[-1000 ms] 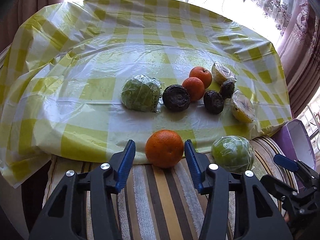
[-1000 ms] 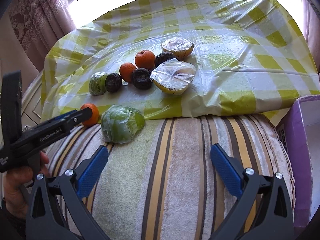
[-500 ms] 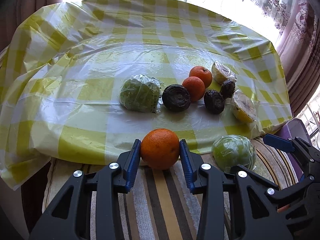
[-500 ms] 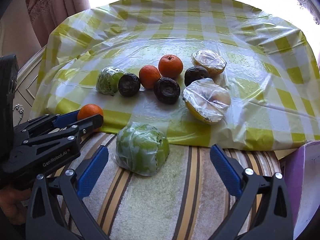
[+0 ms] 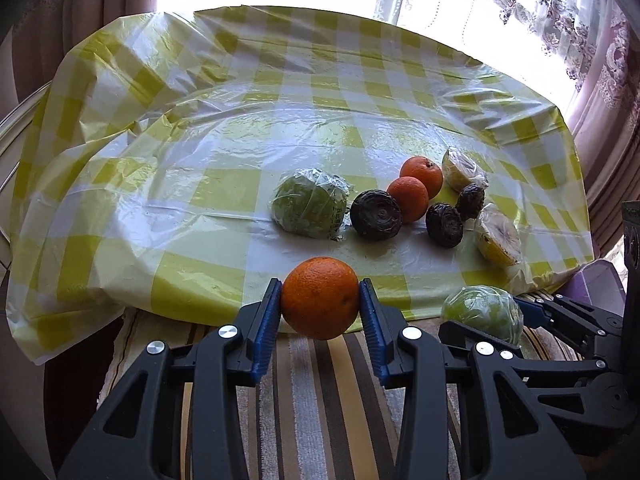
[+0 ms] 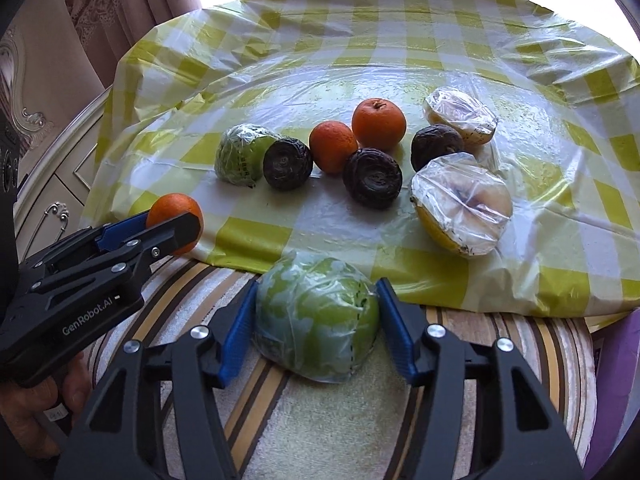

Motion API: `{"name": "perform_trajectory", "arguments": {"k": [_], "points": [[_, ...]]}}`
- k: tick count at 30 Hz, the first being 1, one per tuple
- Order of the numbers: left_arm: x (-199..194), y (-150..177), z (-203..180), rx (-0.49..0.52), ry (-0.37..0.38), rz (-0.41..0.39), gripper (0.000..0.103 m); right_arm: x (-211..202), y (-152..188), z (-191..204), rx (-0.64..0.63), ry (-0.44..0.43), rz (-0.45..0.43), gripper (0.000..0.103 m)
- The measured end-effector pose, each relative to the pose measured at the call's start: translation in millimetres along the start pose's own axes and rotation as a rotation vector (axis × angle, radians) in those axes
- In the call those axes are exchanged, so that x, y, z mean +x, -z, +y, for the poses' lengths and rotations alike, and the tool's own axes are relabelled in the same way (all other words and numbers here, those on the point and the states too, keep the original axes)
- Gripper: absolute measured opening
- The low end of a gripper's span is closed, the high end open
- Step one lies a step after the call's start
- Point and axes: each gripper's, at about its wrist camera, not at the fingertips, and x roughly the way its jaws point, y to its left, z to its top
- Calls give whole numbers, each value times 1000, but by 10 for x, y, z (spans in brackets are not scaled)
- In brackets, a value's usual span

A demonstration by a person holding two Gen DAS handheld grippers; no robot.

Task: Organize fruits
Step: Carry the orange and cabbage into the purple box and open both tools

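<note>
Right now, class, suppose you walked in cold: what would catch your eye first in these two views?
First, the bright orange pinched in the left claw at the near edge of the checked tablecloth. Next, the wrapped green fruit between the right claw's blue pads on the striped cushion. Behind them, more fruit clusters on the cloth.

Both wrist views face the fruit-strewn tablecloth [image 5: 200, 216] closely.

L tongs [image 5: 320, 312] clamped; R tongs [image 6: 318, 326] closing.
</note>
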Motion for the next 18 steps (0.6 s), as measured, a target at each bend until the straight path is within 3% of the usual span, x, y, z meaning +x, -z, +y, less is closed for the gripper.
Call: {"name": "perform_trajectory", "arguments": {"k": [8, 13, 18], "points": [[-127, -158, -487, 108, 53, -45, 37, -526, 97, -477, 97, -11, -99, 59], [-74, -231, -1134, 245, 150, -47, 37, -1032, 228, -1147, 206, 111, -164, 59], [-30, -251, -1980, 411, 294, -37, 37, -1413, 511, -1975, 347, 300, -186, 59]]}}
